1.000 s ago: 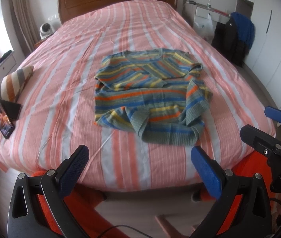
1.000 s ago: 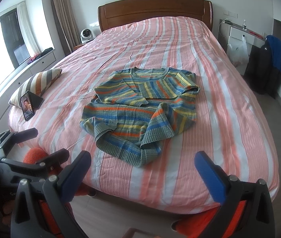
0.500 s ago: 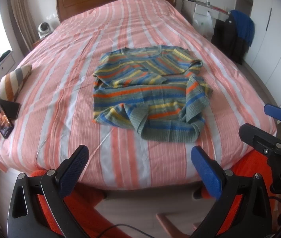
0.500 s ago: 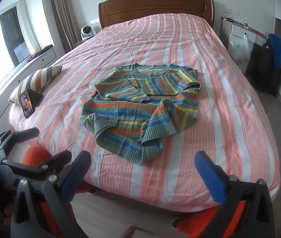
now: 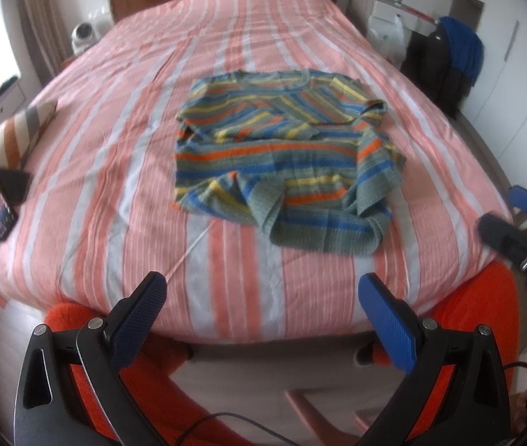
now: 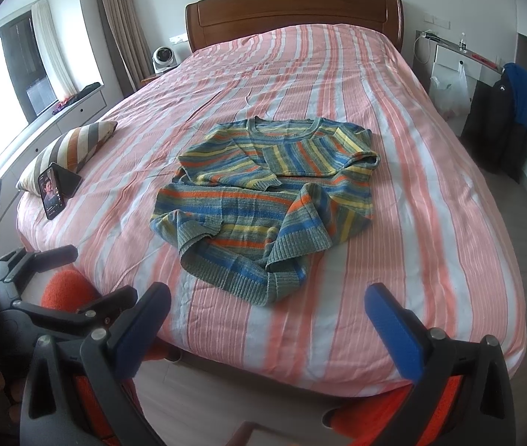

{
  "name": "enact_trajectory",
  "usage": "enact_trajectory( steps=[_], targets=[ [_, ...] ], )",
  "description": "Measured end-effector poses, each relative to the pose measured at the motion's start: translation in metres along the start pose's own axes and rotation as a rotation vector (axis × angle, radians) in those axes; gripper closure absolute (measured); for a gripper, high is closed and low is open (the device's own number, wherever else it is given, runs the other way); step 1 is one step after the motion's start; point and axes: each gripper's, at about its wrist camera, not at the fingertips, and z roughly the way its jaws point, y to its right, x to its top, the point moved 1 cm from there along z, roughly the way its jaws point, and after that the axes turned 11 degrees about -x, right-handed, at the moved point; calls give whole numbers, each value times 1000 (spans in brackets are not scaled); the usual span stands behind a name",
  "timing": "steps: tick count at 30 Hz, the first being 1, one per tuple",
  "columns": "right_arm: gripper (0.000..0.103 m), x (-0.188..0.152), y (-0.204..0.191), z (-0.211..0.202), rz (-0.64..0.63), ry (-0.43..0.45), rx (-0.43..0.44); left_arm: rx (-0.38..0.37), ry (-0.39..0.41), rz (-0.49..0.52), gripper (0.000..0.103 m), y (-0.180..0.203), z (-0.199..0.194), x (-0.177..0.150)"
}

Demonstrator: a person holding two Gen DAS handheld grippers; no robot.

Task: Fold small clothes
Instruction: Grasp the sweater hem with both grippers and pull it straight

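Both your claws hang spread, empty, off the bed's foot.
Sweater point(image 5: 285, 160) at twelve o'clock on the bed point(image 6: 449, 260), sleeves folded in; phone point(image 6: 52, 189) at nine.
Left gripper point(image 5: 263, 304), right gripper point(image 6: 267, 308).

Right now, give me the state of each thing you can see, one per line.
striped sweater: lying on the bed, sleeves folded in, hem rumpled
left claw: open, empty
right claw: open, empty
phone: screen lit, propped against the pillow
striped pillow: lying on the bed
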Motion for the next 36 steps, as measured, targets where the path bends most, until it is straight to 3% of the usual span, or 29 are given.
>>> enact_trajectory(
  steps=[4, 10, 12, 15, 17, 18, 19, 20, 21, 23, 24, 28, 31, 34, 36],
  targets=[
    [0, 4, 23, -2, 46, 30, -62, 10, -12, -79, 0, -27, 5, -1],
    [0, 1, 62, 26, 102, 24, -125, -73, -87, -210, 0, -66, 44, 6],
    [0, 0, 59, 63, 49, -56, -82, -110, -126, -200, 1, -63, 69, 17],
    [0, 10, 45, 118, -3, -107, 12, -118, -143, -72, 2, -37, 105, 43],
    [0, 23, 38, 150, -10, -108, 83, -62, -145, 2, 22, -21, 128, 57],
    [0, 28, 34, 167, -17, -129, 114, -40, -158, 20, 46, -17, 139, 62],
    [2, 32, 32, 181, -10, -164, 151, -41, -170, 23, 80, -17, 146, 64],
    [18, 35, 33, 192, 11, -200, 204, -48, -187, 12, 98, -20, 152, 64],
    [34, 35, 37, 199, 43, -232, 252, -68, -191, -12, 99, -25, 150, 62],
    [86, 34, 47, 194, 82, -251, 280, -116, -175, -54, 100, -37, 136, 54],
    [93, 31, 53, 181, 90, -237, 305, -140, -170, -68, 100, -43, 123, 47],
    [93, 6, 83, 126, 103, -270, 347, -175, -170, -103, 100, -61, 73, 6],
    [93, -28, 109, 101, 122, -346, 297, -185, -235, -157, 96, -72, 67, -30],
    [93, -66, 120, 107, 144, -420, 230, -107, -297, -150, 93, -72, 74, -61],
    [93, -89, 125, 117, 164, -462, 201, -44, -309, -134, 82, -74, 78, -70]
  ],
)
